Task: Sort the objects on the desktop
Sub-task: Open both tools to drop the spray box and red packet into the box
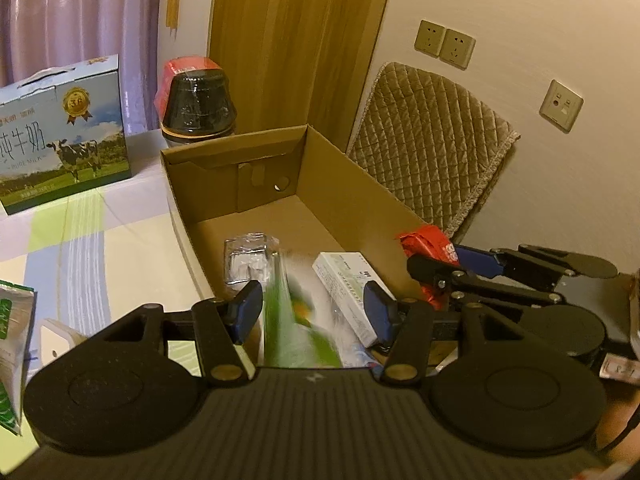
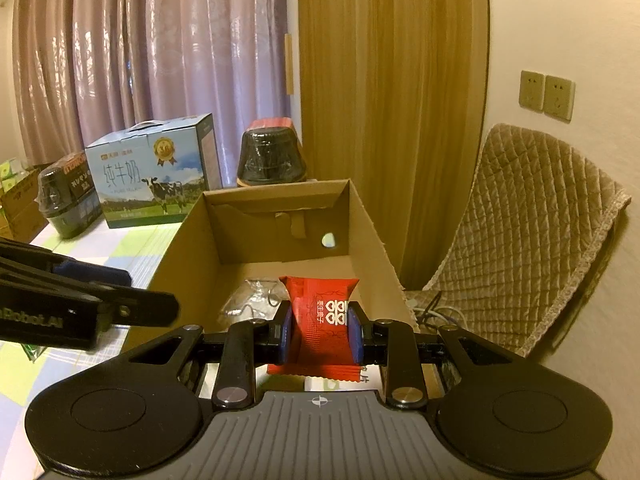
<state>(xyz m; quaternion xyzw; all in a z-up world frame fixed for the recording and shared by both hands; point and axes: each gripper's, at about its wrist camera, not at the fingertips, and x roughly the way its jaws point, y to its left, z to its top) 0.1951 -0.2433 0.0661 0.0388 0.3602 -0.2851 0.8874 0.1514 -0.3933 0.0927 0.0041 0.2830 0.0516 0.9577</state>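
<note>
The cardboard box (image 1: 340, 184) is sitting open on the surface (image 1: 100, 248), containing a clear plastic packet (image 1: 248, 258), a white carton (image 1: 350, 292) and a blurred green-and-white packet (image 1: 300, 320). The left gripper (image 1: 316, 312) is hovering over the box with jaws partly open, the green packet showing between them; contact cannot be told. The right gripper (image 2: 320, 334) is clamping a red sachet (image 2: 322, 320) above the box interior. A milk carton case (image 2: 154, 172) is standing behind the box.
</note>
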